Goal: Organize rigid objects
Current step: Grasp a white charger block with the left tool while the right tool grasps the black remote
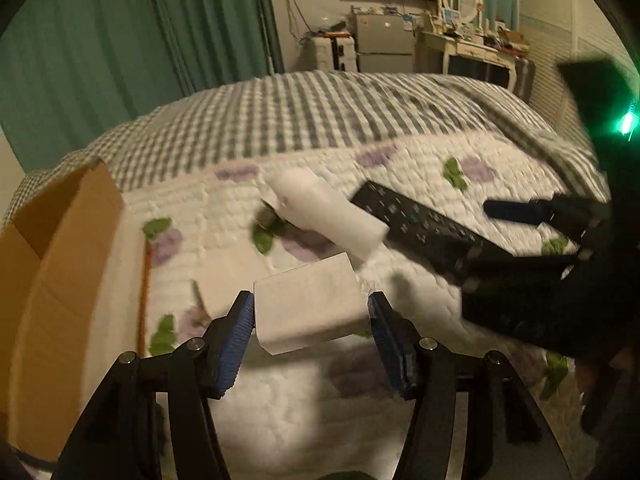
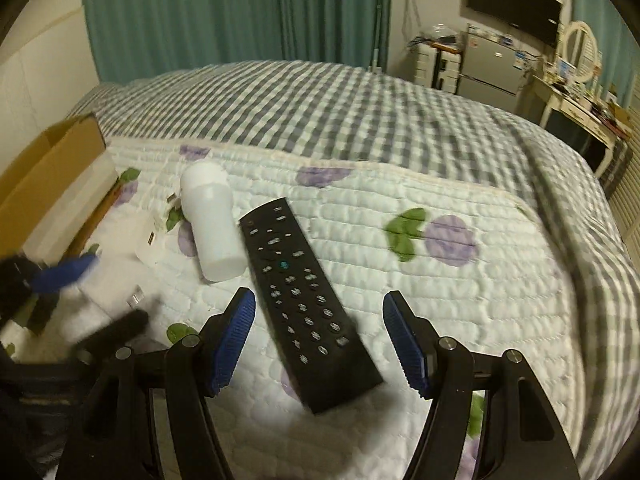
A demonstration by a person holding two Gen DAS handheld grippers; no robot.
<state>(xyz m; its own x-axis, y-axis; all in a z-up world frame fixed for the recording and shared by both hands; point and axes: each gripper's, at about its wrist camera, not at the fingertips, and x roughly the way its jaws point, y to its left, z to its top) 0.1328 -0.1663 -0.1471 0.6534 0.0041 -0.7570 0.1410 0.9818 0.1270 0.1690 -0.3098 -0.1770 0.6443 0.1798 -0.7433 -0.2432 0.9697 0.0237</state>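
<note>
My left gripper [image 1: 311,308] is shut on a white rectangular block [image 1: 310,306], held above the quilt. A white bottle [image 1: 326,216] lies on its side behind it; it also shows in the right wrist view [image 2: 212,220]. A black remote control [image 2: 310,300] lies on the quilt next to the bottle, and it shows in the left wrist view [image 1: 420,228]. My right gripper [image 2: 319,332] is open, its jaws on either side of the remote's near end, not touching it. A small white adapter [image 2: 150,240] lies left of the bottle.
An open cardboard box [image 1: 60,248] stands at the left on the bed, also in the right wrist view [image 2: 52,172]. The floral quilt [image 2: 460,300] lies over a checked blanket [image 2: 320,104]. Curtains, a fridge and a dressing table stand beyond the bed.
</note>
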